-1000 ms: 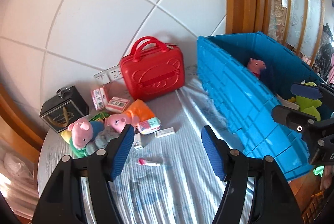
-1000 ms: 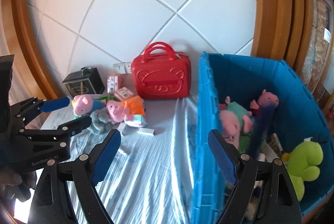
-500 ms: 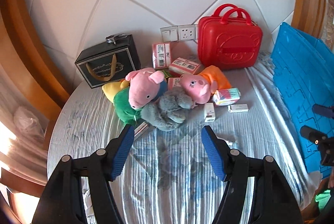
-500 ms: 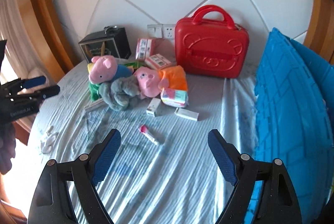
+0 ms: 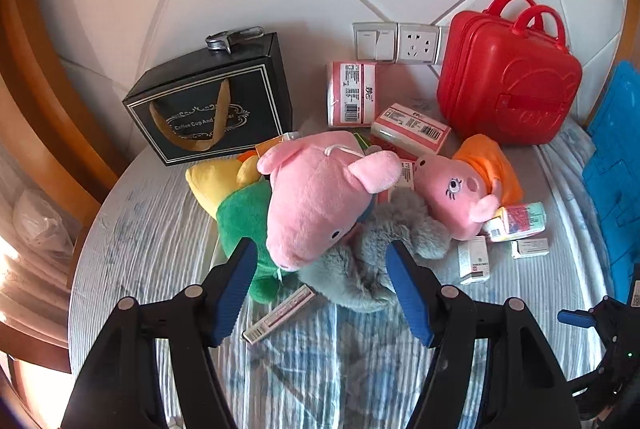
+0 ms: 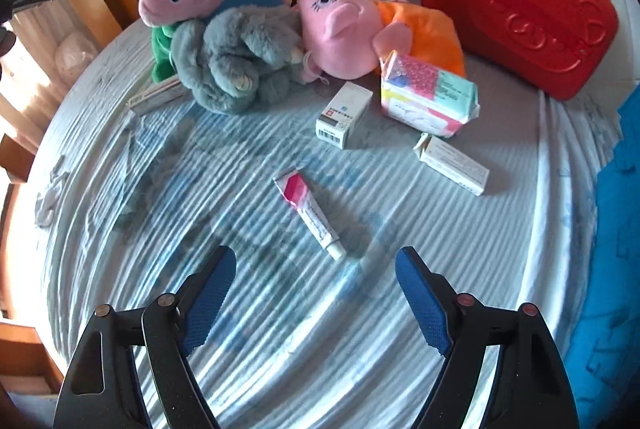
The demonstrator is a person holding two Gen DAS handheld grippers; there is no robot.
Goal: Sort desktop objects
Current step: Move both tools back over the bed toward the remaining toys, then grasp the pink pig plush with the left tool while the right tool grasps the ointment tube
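My left gripper (image 5: 320, 269) hangs open over the toy heap, with the pink pig plush (image 5: 316, 197) and the grey plush (image 5: 360, 261) between its pads but not pressed. A second pig in an orange dress (image 5: 460, 197) lies to their right. My right gripper (image 6: 316, 265) is above the striped cloth, its jaws closing with nothing between them. A pink-and-white tube (image 6: 310, 213) lies just ahead of its fingertips. Beyond the tube are a small white box (image 6: 344, 113), a flat box (image 6: 452, 165) and a tissue pack (image 6: 428, 97).
A red case (image 5: 508, 85) stands at the back right against the wall, a black gift box (image 5: 212, 105) at the back left. The blue crate (image 6: 612, 229) borders the table's right edge. A long thin box (image 5: 280, 313) lies by the green plush (image 5: 240, 213).
Both grippers have swung left, away from the blue crate, and come down toward the table. The toys now fill the left wrist view and the tube sits close to the right gripper.
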